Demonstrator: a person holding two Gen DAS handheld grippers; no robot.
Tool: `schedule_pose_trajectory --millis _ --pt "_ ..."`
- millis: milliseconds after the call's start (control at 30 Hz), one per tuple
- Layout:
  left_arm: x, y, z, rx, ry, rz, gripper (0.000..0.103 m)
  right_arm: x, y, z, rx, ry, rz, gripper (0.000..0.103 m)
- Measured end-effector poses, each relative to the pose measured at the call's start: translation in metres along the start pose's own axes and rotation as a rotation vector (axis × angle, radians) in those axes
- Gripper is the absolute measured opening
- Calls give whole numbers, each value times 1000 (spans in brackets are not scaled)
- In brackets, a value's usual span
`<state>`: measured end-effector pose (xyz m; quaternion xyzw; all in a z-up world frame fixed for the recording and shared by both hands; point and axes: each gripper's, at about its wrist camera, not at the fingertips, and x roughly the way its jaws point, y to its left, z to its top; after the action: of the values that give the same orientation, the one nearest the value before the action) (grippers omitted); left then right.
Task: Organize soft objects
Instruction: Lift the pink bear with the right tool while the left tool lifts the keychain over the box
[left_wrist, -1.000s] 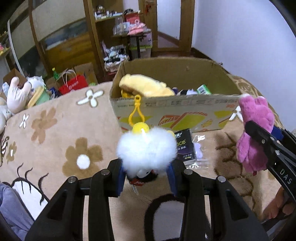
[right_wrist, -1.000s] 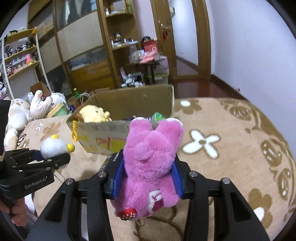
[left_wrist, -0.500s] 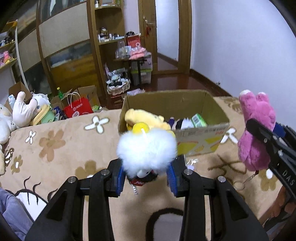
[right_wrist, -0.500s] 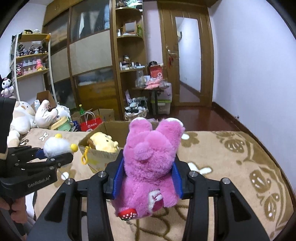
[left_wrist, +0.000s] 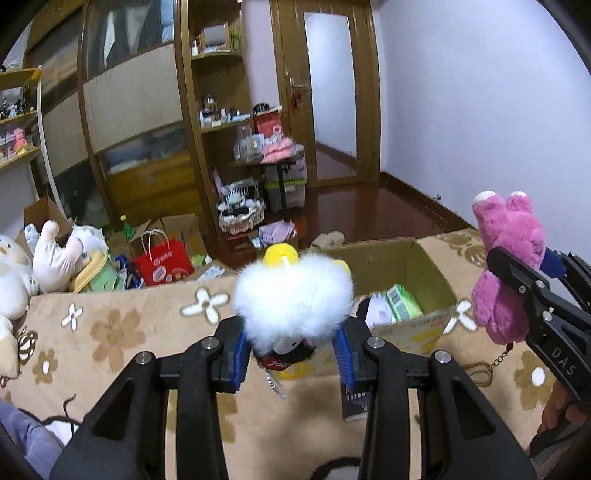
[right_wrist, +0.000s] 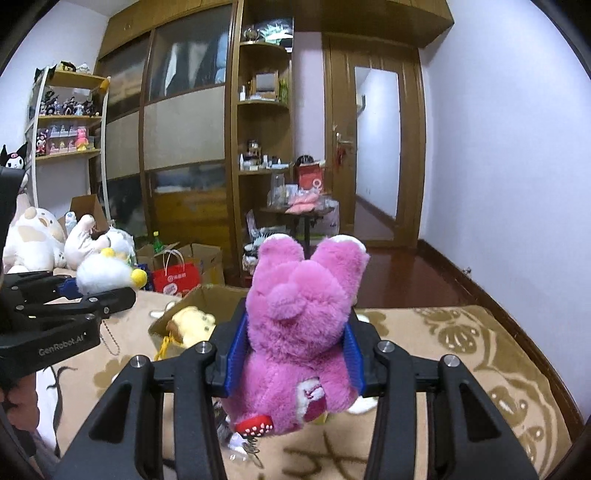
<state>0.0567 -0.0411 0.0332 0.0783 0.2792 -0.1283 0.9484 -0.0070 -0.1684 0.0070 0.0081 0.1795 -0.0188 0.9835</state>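
Fluffy white pom-pom toy (left_wrist: 293, 295) is pinched in the left claw (left_wrist: 291, 354), and the pink plush (right_wrist: 301, 332) is clamped in the right claw (right_wrist: 293, 365), both held up over the bed. The cardboard box (left_wrist: 428, 266) at 1 o'clock already holds a yellow plush (right_wrist: 192, 325), so these two look left to drop in. Box contents are mostly hidden behind the toys.

Both wrist views look forward, slightly downward, from close behind each claw, sharing the cardboard box (left_wrist: 413, 258) and wardrobe (right_wrist: 184, 147)
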Motion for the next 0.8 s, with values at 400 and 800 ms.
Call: schedule_pose_trajectory --millis 400,800 --pt "31 6 39 33 -57 -19 37 22 -12 26 -8 -51 -14 48" --pt "66 13 58 2 -64 4 37 43 -17 32 -14 -63 17 49"
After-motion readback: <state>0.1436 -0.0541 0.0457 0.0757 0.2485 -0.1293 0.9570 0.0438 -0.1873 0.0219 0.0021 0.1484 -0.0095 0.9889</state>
